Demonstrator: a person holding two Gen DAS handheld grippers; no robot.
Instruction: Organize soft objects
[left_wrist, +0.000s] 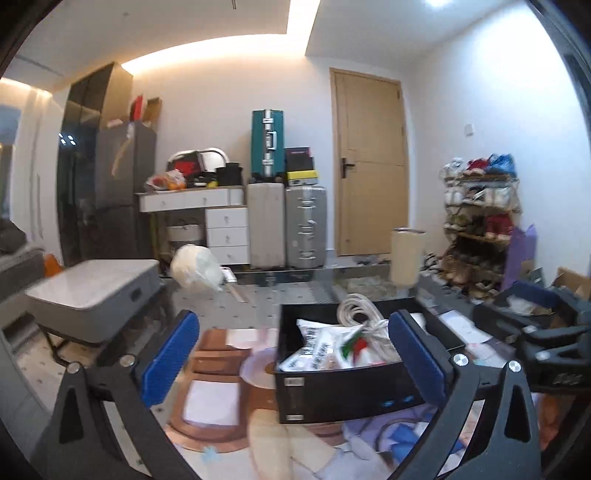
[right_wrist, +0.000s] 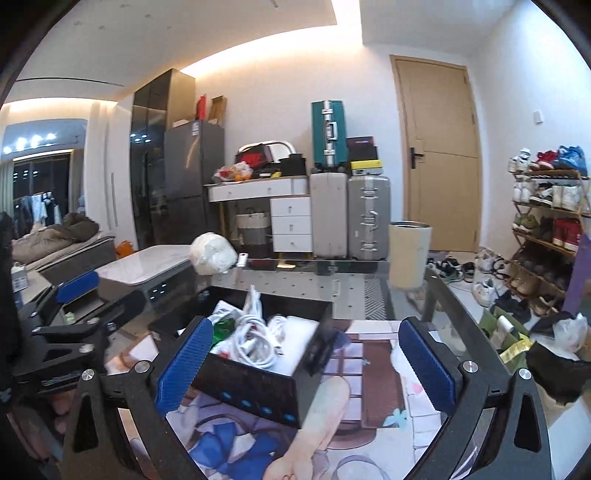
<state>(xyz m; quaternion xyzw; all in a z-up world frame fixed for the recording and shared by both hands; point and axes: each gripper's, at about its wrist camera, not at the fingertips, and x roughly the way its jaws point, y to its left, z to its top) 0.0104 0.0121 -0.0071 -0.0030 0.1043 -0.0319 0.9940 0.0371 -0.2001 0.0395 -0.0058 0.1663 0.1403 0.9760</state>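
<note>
Left wrist: box (left_wrist: 354, 384) rim sits ahead-right of the left gripper (left_wrist: 295, 358), bare mat ahead-left. Both the left and right gripper (right_wrist: 308, 363) gape wide, holding nothing.

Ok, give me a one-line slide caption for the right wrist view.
Open right gripper before a black rectangular box of white coiled cables on a glass table.

Left gripper (left_wrist: 295, 354): black angular frame w/ triangular cut-outs, silver round screws at the finger pivots, fingers (left_wrist: 168, 356) faced w/ blue ribbed pads. Right gripper (right_wrist: 306, 365): same build, black linkage arms, silver screws, blue textured pads (right_wrist: 428, 363), faint lettering on the black body
</note>
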